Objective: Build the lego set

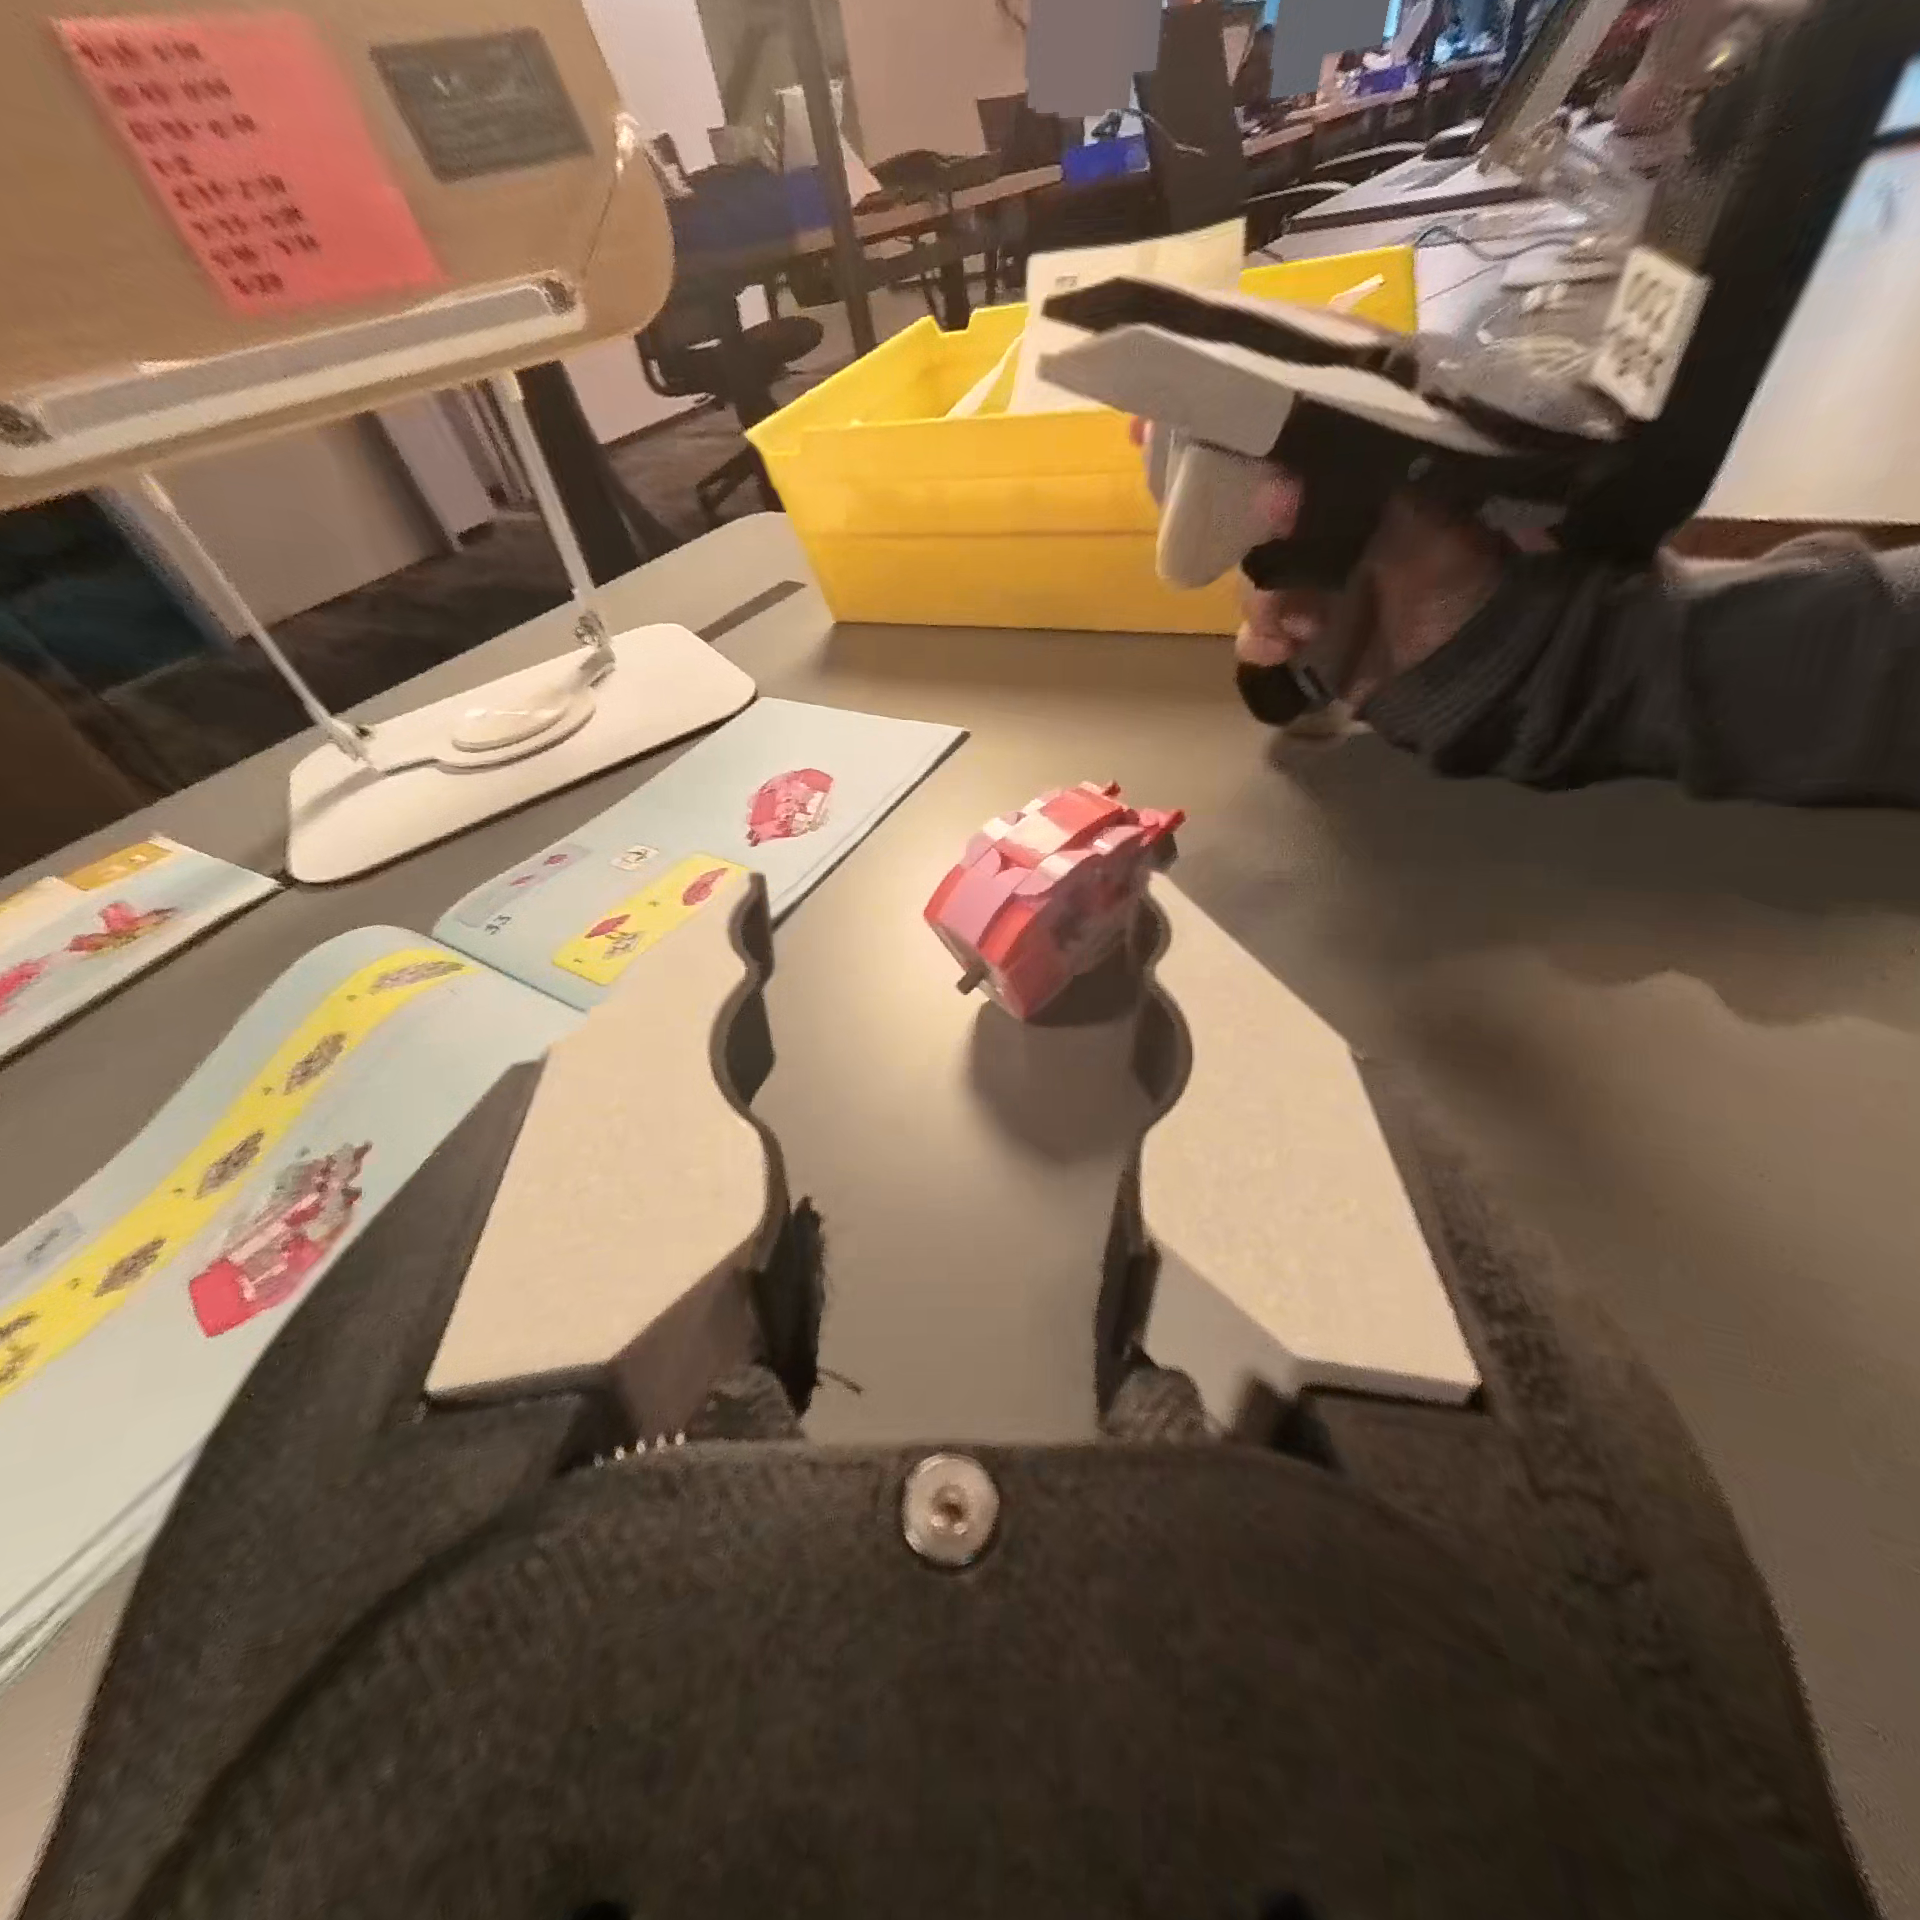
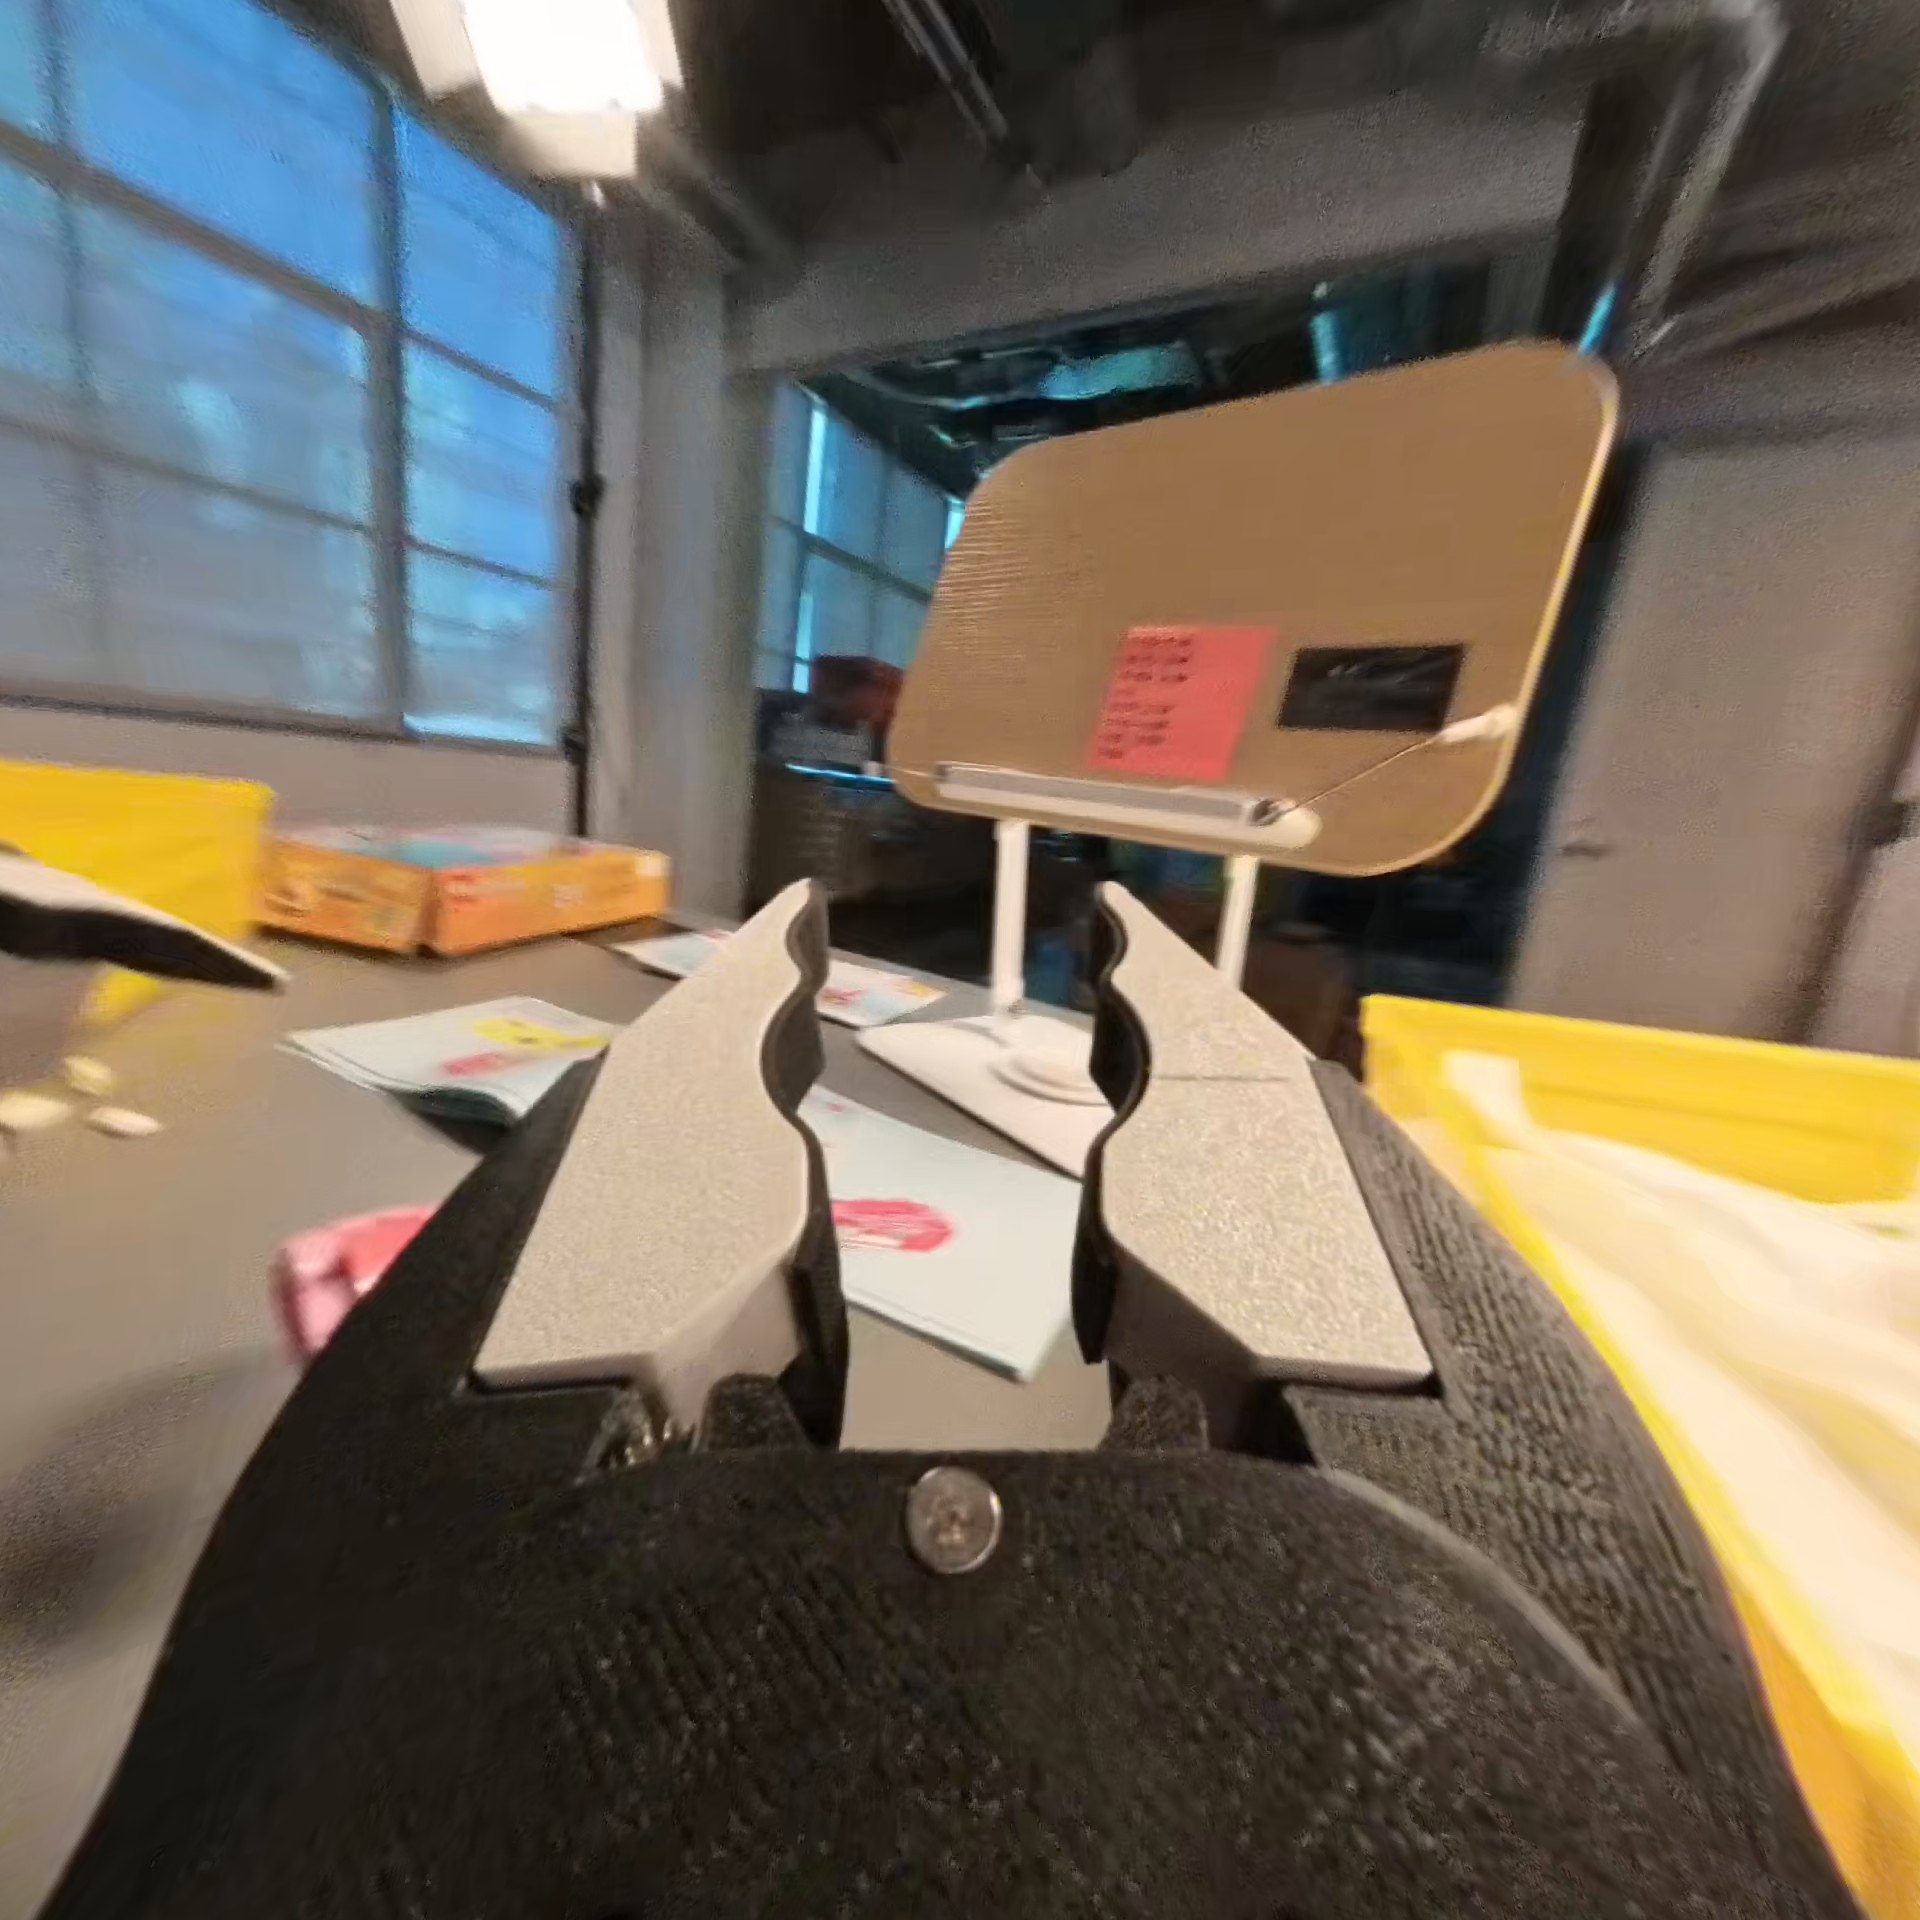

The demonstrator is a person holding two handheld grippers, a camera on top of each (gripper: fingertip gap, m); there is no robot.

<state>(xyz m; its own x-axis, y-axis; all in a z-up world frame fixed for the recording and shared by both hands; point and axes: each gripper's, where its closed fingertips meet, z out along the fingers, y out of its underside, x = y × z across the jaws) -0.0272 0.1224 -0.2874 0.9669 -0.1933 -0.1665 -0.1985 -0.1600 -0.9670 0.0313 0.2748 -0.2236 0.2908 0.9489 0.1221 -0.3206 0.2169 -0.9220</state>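
Observation:
A small pink, red and white brick model [image 1: 1049,894] stands tilted on the grey table [image 1: 1507,1091]. My left gripper [image 1: 954,899] lies low over the table with its jaws wide apart. The model stands between the fingertips, close against the right finger [image 1: 1247,1039], while the left finger [image 1: 665,1091] is well clear of it. My right gripper [image 2: 956,899] is open with nothing between its pads. In the left wrist view its fingers [image 1: 1174,364] hang above the yellow bin [image 1: 966,520], held by a hand. The model shows as a pink blur [image 2: 332,1278] in the right wrist view.
Open instruction booklets [image 1: 644,894] lie left of the model. A white book stand [image 1: 499,748] with a tan board [image 2: 1247,623] stands behind them. The yellow bin [image 2: 1662,1101] holds white bags. An orange box [image 2: 457,883] and small white pieces [image 2: 62,1101] lie farther off.

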